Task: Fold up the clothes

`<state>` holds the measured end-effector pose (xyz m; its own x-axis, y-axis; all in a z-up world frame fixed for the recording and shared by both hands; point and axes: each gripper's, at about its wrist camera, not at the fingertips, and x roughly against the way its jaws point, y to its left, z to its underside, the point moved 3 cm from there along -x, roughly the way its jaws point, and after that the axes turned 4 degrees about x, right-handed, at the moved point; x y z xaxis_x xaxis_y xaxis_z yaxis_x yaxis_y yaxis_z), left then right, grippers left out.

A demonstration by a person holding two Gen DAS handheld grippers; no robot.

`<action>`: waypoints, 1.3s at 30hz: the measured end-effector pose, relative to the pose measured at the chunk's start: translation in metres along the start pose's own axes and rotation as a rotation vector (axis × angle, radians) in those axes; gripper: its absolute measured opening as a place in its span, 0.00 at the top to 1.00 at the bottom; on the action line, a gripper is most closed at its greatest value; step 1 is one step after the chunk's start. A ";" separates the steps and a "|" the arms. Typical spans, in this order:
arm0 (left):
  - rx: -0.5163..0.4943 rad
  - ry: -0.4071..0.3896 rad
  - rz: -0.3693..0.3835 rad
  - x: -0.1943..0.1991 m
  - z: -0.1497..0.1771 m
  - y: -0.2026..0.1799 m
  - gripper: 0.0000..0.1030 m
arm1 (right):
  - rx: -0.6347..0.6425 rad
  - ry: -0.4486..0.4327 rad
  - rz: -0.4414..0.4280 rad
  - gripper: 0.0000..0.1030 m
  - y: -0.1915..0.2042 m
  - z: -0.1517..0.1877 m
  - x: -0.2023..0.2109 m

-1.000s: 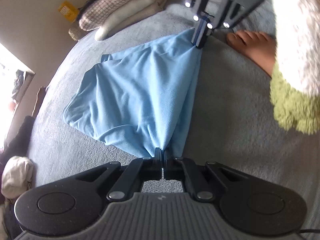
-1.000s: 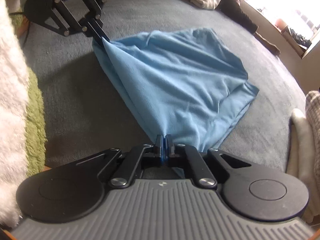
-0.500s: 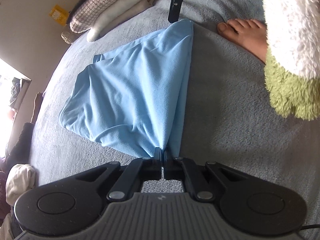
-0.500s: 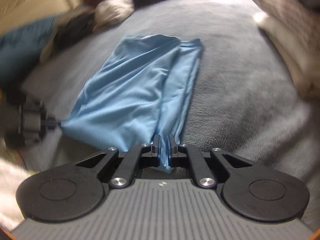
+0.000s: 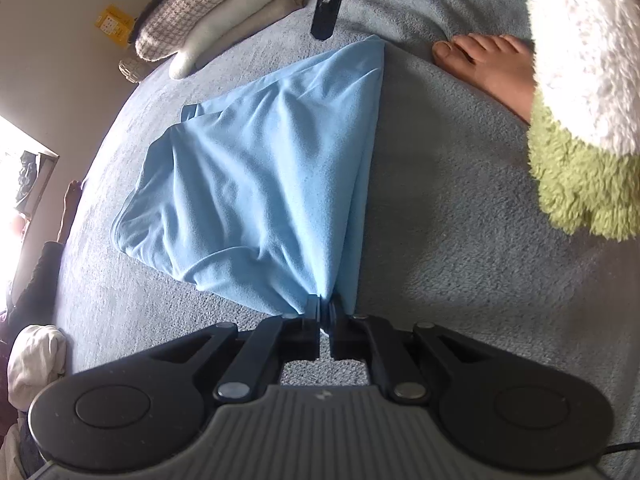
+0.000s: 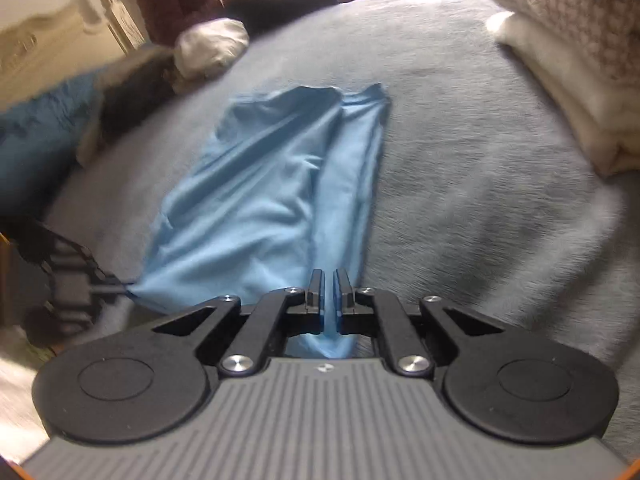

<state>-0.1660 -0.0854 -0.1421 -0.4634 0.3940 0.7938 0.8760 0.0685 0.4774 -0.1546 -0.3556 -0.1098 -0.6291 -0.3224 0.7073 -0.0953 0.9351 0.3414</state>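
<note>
The left hand-held gripper (image 5: 325,312) was pressed together on a bunched corner of the light blue garment (image 5: 260,184), and the right hand-held gripper (image 6: 330,292) pinched the neighbouring corner, a tongue of cloth hanging below its fingers. The garment lay spread on the grey blanket (image 5: 460,240) of a bed, its near edge lifted between the two grips and its far end resting flat, with a narrow folded strip along one side in the right wrist view.

Risks, as judged from this position: each grip took only a small gather of thin fabric, so a sharp pull could draw a corner free and let the edge collapse. Uneven lifting of the two corners would probably skew the fold line, and the creases across the middle could be trapped inside the fold. The plush blanket might drag on the far end and let it bunch.

Surroundings: a bare foot (image 5: 488,64) and a green and white fleece hem (image 5: 576,176) lay beside the garment's right edge. A stack of folded clothes (image 5: 216,16) sat beyond the far corner, and a white bundle (image 6: 212,50) with dark clothing lay past the far end, limiting room there.
</note>
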 end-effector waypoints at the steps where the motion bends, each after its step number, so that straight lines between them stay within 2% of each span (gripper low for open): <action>1: 0.001 0.000 0.000 0.000 0.000 0.000 0.96 | -0.005 0.009 -0.011 0.96 0.000 -0.003 -0.006; 7: 0.002 0.001 -0.002 0.001 0.002 -0.001 0.95 | -0.053 0.065 -0.054 0.94 -0.004 -0.005 -0.031; 12: 0.005 0.001 0.005 0.000 0.002 0.000 0.95 | -0.078 0.080 -0.079 0.85 -0.006 -0.005 -0.037; 16: 0.009 -0.001 0.005 -0.001 0.002 0.000 0.95 | -0.055 0.070 -0.085 0.83 -0.002 -0.005 -0.037; 18: 0.011 -0.004 0.004 -0.001 0.002 0.000 0.96 | -0.021 0.032 -0.065 1.00 0.002 -0.007 -0.032; 22: 0.007 -0.006 0.004 -0.002 0.002 0.000 0.96 | 0.026 -0.035 0.015 1.00 0.006 -0.008 -0.021; 29: -0.013 -0.003 -0.002 -0.003 0.002 -0.003 0.96 | 0.098 0.015 0.130 1.00 0.007 0.004 -0.039; 32: -0.008 0.000 -0.002 -0.003 0.003 -0.002 0.95 | 0.144 -0.006 0.156 0.98 0.015 -0.003 -0.028; 35: -0.013 -0.001 -0.002 -0.003 0.003 -0.003 0.95 | 0.160 -0.038 0.140 0.97 0.019 -0.010 -0.007; 39: -0.024 -0.002 -0.005 -0.003 0.003 -0.003 0.95 | 0.262 0.013 0.056 0.97 0.038 0.001 -0.006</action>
<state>-0.1669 -0.0838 -0.1476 -0.4669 0.3960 0.7907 0.8704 0.0481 0.4899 -0.1551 -0.3180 -0.1018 -0.6293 -0.2694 0.7290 -0.2584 0.9572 0.1307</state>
